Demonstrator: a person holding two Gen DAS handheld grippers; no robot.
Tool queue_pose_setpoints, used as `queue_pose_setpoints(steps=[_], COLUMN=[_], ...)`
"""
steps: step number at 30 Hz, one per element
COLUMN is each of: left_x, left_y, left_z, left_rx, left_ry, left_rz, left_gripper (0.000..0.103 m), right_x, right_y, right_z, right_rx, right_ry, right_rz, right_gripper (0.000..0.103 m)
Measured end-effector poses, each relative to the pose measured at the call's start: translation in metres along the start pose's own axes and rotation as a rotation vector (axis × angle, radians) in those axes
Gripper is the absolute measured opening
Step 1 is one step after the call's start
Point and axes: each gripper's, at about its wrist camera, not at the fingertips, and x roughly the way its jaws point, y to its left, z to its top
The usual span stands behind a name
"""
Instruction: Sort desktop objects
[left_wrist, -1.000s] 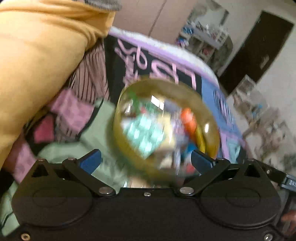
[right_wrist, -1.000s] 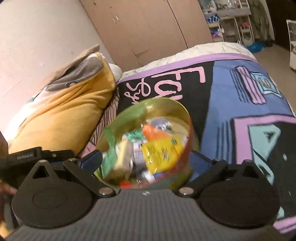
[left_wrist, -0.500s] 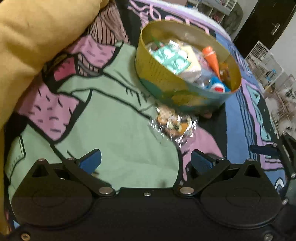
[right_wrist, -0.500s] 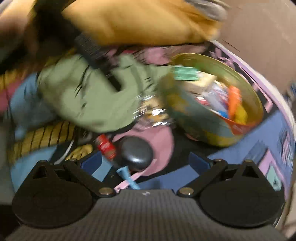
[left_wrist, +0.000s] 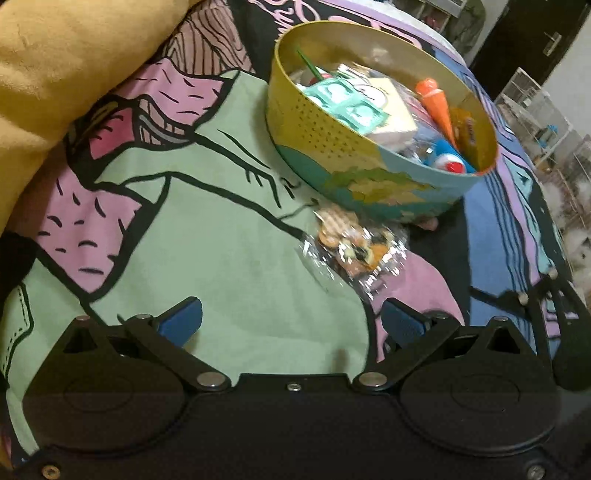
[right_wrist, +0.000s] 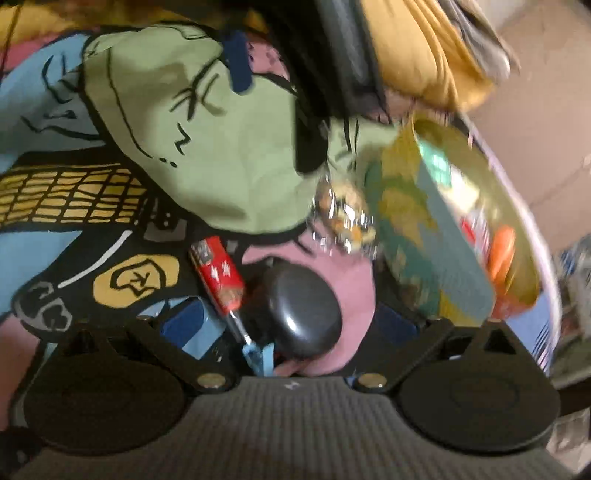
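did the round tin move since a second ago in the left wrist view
Yes. A second ago the round tin was held up between the left gripper fingers; now it sits on the patterned blanket, past the clear snack packet.
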Motion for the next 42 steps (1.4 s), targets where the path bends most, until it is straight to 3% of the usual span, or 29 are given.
queue_pose_setpoints(steps=[4, 7, 12, 14, 18, 24, 28, 31, 35, 37, 40, 41, 42], left_x=[0.008, 0.011, 0.01, 0.011, 0.012, 0.018, 0.02, 0.026, 0.062, 0.082, 0.085, 0.082, 0.079], left_y=[0.009, 0.012, 0.013, 0.01, 0.005, 0.003, -0.014, -0.045, -0.084, -0.089, -0.082, -0.082, -0.082], left_z=[0.006, 0.007, 0.01, 0.012, 0.019, 0.018, 0.017, 0.02, 0.019, 0.017, 0.02, 0.021, 0.022], left_rx=[-0.041, -0.038, -0.03, -0.022, -0.02, -0.009, 0.088, 0.22, 0.387, 0.407, 0.333, 0.327, 0.328], left_ry=[0.015, 0.015, 0.001, 0.002, -0.015, -0.005, -0.045, -0.109, -0.064, -0.03, -0.069, -0.072, -0.074], left_rz=[-0.006, 0.011, 0.007, -0.007, -0.003, 0.003, -0.042, -0.033, 0.02, 0.054, 0.042, 0.049, 0.046], left_gripper=[0.103, 0.103, 0.103, 0.103, 0.103, 0.103, 0.103, 0.103, 0.103, 0.103, 0.1, 0.095, 0.08], right_x=[0.006, 0.004, 0.013, 0.018, 0.018, 0.013, -0.01, -0.028, -0.035, -0.033, -0.031, -0.03, -0.028], right_y=[-0.002, -0.006, -0.06, -0.081, -0.095, -0.131, -0.157, -0.178, -0.197, -0.199, -0.201, -0.201, -0.203], right_z=[0.002, 0.004, -0.003, -0.015, -0.022, -0.044, -0.063, -0.072, -0.087, -0.09, -0.089, -0.089, -0.087], right_rx=[0.032, 0.066, 0.416, 0.546, 0.667, 0.96, 1.09, 1.153, 1.256, 1.26, 1.242, 1.246, 1.251], right_ry=[0.005, 0.014, 0.079, 0.085, 0.07, 0.002, -0.066, -0.148, -0.202, -0.191, -0.19, -0.196, -0.206], right_rz=[0.05, 0.089, 0.205, 0.244, 0.334, 0.46, 0.421, 0.39, 0.346, 0.339, 0.332, 0.336, 0.342], right_gripper=[0.091, 0.073, 0.04, 0.04, 0.04, 0.04, 0.04, 0.04, 0.04, 0.04, 0.04, 0.04, 0.04])
